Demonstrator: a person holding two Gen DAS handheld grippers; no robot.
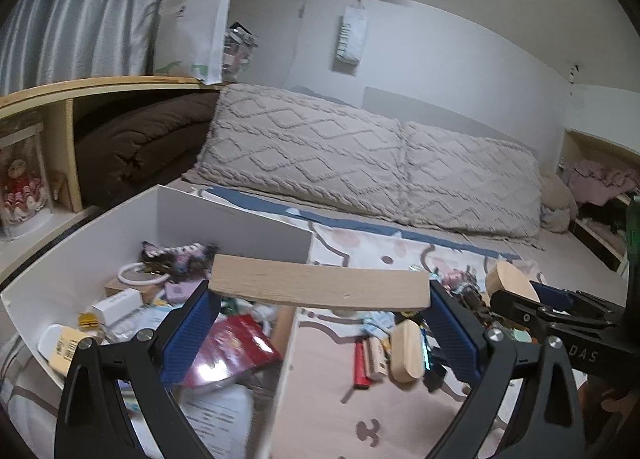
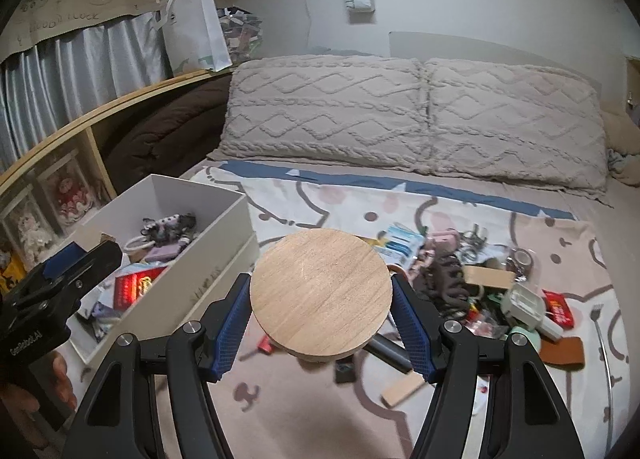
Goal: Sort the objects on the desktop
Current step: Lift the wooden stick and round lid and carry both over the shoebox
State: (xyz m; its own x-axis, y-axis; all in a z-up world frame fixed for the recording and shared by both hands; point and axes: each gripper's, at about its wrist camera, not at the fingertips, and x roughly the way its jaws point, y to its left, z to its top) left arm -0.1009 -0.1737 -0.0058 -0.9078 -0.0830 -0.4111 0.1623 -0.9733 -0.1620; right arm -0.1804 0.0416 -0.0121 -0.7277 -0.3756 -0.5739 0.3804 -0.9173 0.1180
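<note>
Wooden plank [image 1: 320,283] in left fingers [image 1: 188,327], wooden disc [image 2: 320,295] in right fingers [image 2: 412,323]; clutter [image 2: 500,291] beneath.

From my right claw [image 2: 321,321], the box [image 2: 224,255] sits at ten o'clock, pillows [image 2: 416,119] at twelve behind it, clutter pile [image 2: 480,287] at two (all on the bed [image 2: 304,411]).

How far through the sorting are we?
Partly done: the white box already holds several small items. In hand: the left hand-held gripper clamps a flat wooden piece; the right hand-held gripper clamps a round wooden disc. Left: a scattered pile on the bedspread.
</note>
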